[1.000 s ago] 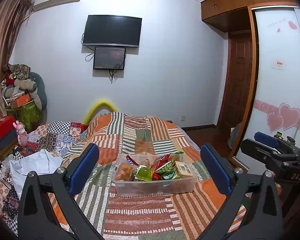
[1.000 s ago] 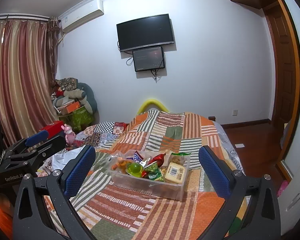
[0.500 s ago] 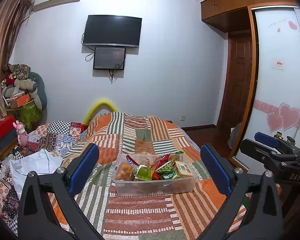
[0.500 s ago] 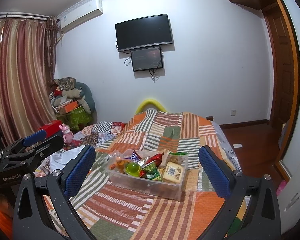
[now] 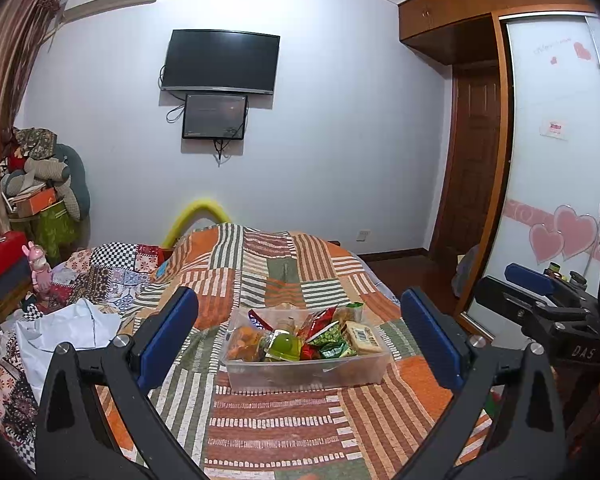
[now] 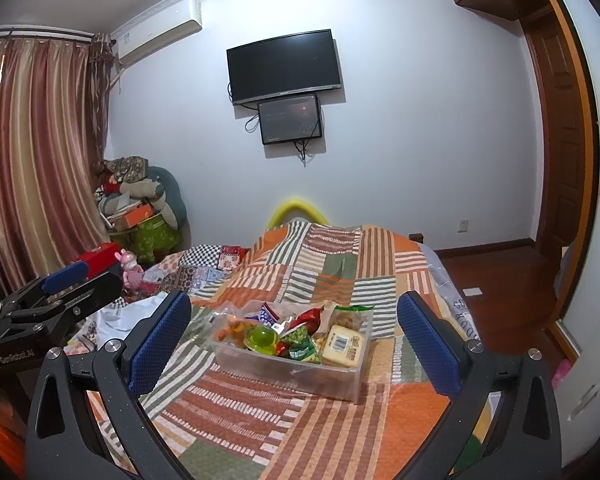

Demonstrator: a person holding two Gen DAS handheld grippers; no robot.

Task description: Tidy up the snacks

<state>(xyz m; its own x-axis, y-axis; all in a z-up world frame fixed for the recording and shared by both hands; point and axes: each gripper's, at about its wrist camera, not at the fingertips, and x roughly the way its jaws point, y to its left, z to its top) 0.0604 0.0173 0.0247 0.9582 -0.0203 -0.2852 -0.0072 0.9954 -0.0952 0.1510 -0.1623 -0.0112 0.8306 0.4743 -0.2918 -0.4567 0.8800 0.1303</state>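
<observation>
A clear plastic bin (image 5: 306, 372) full of snacks sits on the patchwork bed; it also shows in the right wrist view (image 6: 290, 374). Inside are a green jelly cup (image 5: 287, 345), red and green packets (image 5: 320, 330), orange snacks (image 5: 244, 338) and a tan barcoded pack (image 6: 343, 346). My left gripper (image 5: 300, 340) is open and empty, held in the air short of the bin. My right gripper (image 6: 294, 342) is open and empty, likewise short of the bin. Each gripper shows at the edge of the other's view.
The striped patchwork quilt (image 5: 284, 428) covers the bed. A white garment (image 5: 64, 332) and checkered cloths lie at the left. A pink toy (image 5: 40, 268), boxes and piled bags stand at far left. A wardrobe with a heart-patterned sliding door (image 5: 556, 184) is at right.
Both grippers have drifted slightly; the bin sits a little lower and nearer in the right wrist view. Both stay open and empty.
</observation>
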